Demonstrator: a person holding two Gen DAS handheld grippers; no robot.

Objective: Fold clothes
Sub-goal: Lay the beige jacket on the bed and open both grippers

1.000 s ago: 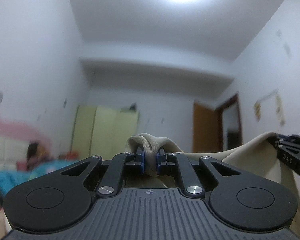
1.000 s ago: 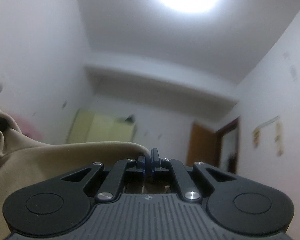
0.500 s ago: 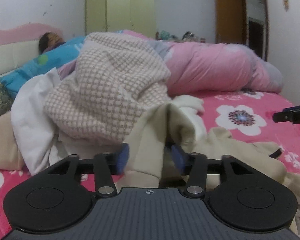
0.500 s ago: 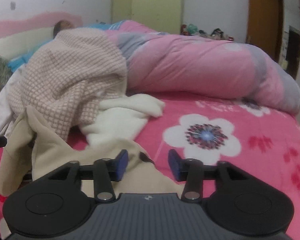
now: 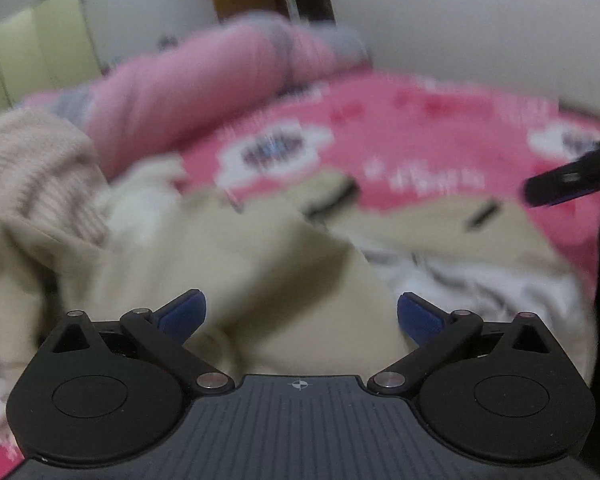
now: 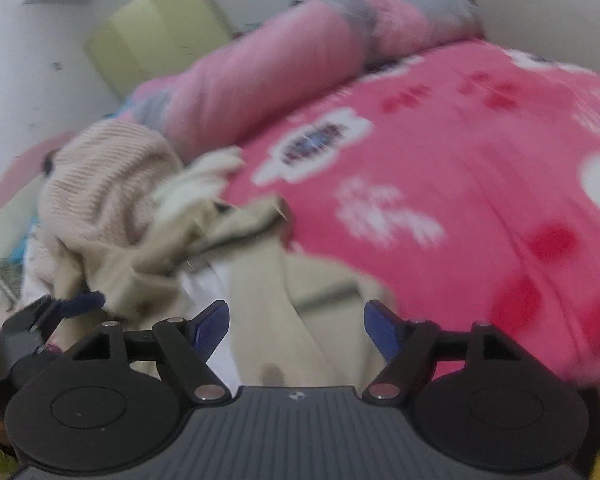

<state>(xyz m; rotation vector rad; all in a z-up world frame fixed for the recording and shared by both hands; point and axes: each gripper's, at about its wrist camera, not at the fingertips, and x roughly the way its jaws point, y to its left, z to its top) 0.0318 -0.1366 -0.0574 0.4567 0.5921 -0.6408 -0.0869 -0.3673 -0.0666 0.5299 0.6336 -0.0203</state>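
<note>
Both my grippers have dropped from pointing at the ceiling to just over the bed, letting go of the beige garment. My left gripper and right gripper are opening, cloth lying loose between the pads. It sprawls rumpled near me, left of the flowered sheet. Soft, light, floppy: I judge an edge or corner the best hold.

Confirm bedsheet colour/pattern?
Bright pink bedsheet with white flowers and red blotches; the right wrist view shows it best.
</note>
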